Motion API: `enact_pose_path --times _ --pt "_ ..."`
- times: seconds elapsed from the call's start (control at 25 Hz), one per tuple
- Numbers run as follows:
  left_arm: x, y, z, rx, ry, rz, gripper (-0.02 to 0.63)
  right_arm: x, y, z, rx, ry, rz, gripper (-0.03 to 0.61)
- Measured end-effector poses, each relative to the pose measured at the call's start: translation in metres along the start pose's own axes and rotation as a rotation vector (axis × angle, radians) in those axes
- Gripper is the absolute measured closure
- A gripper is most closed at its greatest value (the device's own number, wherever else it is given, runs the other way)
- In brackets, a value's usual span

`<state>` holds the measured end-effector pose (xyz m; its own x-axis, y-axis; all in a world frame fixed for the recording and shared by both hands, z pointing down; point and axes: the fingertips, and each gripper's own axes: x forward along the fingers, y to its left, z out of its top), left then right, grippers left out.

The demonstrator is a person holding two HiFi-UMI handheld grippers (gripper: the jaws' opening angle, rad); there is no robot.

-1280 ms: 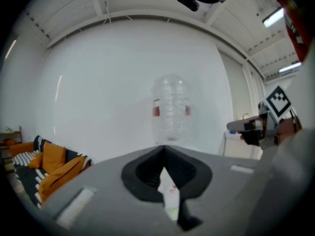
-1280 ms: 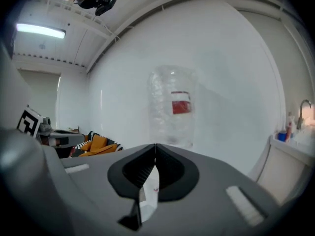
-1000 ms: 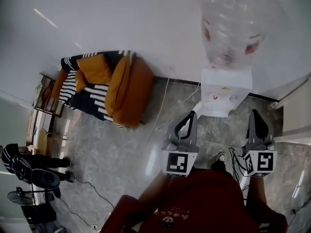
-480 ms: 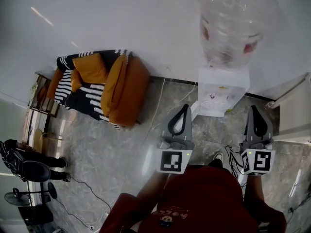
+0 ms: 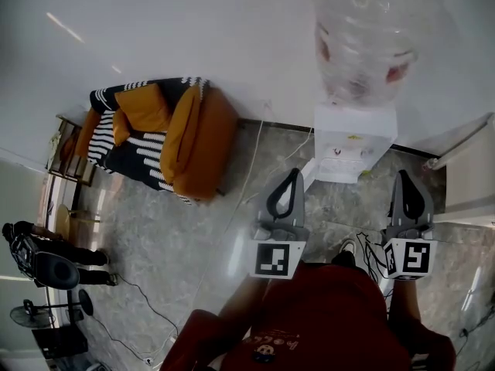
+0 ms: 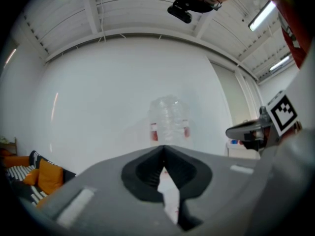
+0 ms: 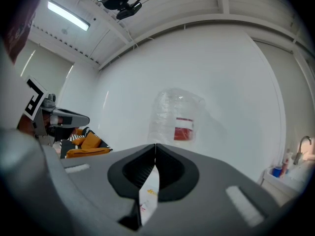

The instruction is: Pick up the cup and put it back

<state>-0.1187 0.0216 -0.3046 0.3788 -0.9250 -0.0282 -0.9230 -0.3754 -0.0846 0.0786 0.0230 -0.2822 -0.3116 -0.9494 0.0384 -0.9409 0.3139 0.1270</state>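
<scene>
While together, jaws before water dispenser (image 5: 354,141)

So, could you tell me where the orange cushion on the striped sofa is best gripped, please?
I'd pinch the orange cushion by a free corner, where the soft, bulky shape probably thins enough for a claw. Come from the open seat side of the sofa, since the wall stands right behind it.

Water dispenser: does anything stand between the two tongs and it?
Nothing visible does. Only floor shows between the left tongs, the right tongs and the water dispenser. Both tongs are shut and empty. No cup shows in any view.
</scene>
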Motion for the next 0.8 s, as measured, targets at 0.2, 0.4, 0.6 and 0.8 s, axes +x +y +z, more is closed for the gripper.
enact_pose_path --times 0.2,0.4,0.6,0.8 --pt "0.000 -0.004 0.000 -0.006 0.005 0.001 0.614 -0.003 -0.003 -0.006 0.011 0.009 0.001 0.577" --pt "0.003 -0.007 0.001 0.004 -0.003 -0.007 0.614 -0.002 -0.004 -0.005 0.015 0.001 0.003 0.577" --pt "0.004 -0.007 -0.005 -0.008 0.015 0.000 0.614 -0.001 -0.006 -0.006 0.014 0.004 -0.003 0.577" --pt "0.005 -0.006 -0.011 -0.014 0.028 0.002 0.614 0.003 -0.006 -0.012 0.021 0.013 0.001 0.577"
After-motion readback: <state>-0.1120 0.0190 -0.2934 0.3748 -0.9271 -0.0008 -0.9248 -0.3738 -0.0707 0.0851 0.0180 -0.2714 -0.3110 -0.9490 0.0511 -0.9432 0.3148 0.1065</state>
